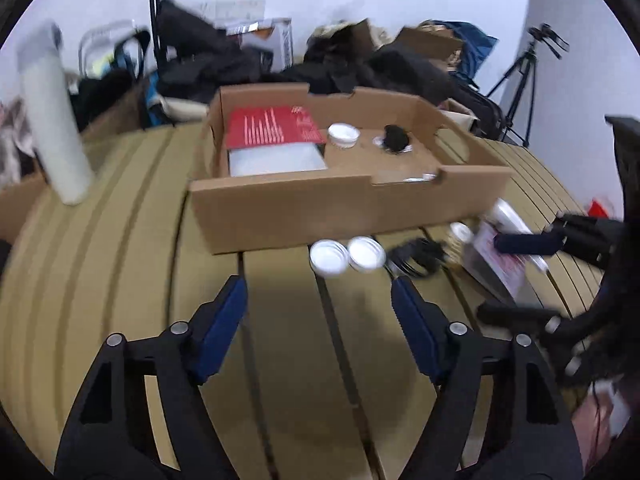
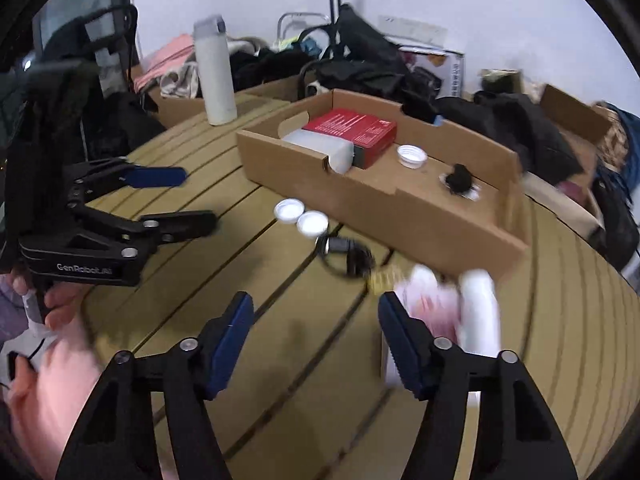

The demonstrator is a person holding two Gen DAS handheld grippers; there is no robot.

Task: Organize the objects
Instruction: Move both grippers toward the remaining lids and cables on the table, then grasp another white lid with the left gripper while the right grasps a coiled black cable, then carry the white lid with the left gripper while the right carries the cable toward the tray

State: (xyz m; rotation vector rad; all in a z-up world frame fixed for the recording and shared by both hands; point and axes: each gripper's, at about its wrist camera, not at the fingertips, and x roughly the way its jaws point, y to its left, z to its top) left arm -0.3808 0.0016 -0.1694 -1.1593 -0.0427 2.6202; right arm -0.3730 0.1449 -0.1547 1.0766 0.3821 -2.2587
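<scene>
Left wrist view: the left gripper (image 1: pixel 318 292) has its fingers spread over bare slatted tan counter (image 1: pixel 120 240); the shallow brown cardboard box (image 1: pixel 304 208) lies long axis left-right. Right wrist view: the right gripper (image 2: pixel 316 308) is spread too (nothing between), beside a blurred white tube (image 2: pixel 478 312) pointing away.

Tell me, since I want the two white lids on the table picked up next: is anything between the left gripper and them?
Nothing visible. The left gripper is open and empty, and only bare slatted table lies between it and the two white lids. A black cable sits just right of them, and the cardboard box stands behind.
</scene>
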